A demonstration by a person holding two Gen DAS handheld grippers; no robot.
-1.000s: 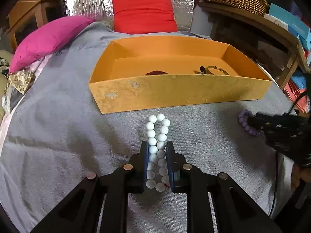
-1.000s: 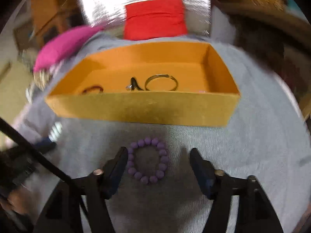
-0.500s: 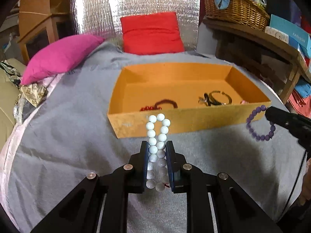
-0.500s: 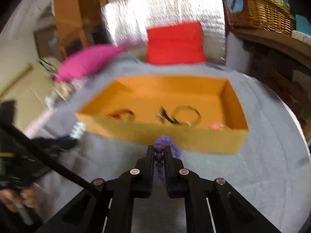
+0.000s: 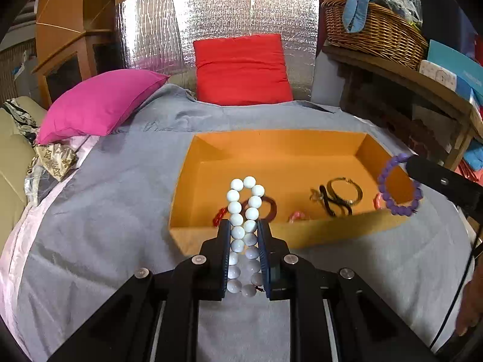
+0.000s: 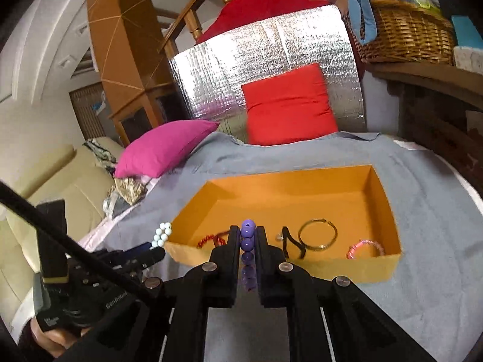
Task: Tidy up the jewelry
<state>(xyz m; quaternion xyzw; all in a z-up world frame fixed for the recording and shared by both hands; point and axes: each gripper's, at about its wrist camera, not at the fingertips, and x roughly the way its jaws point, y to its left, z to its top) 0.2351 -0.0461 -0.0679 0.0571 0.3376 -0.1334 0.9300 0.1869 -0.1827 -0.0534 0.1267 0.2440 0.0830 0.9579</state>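
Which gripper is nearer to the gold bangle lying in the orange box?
Right. The right gripper, shut on the purple bracelet, is over the box's near wall beside the gold bangle. The left gripper, holding the white bead bracelet, sits further left.

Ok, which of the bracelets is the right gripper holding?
The purple beaded bracelet, pinched in the right gripper. The white one is in the left gripper; others lie in the orange box.

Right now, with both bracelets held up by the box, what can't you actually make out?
- White bead bracelet: lower beads tucked between the left jaws, left wrist view.
- Purple bead bracelet: mostly hidden between the right jaws, right wrist view.
- Red bracelet in the orange box: partly covered by the white beads.
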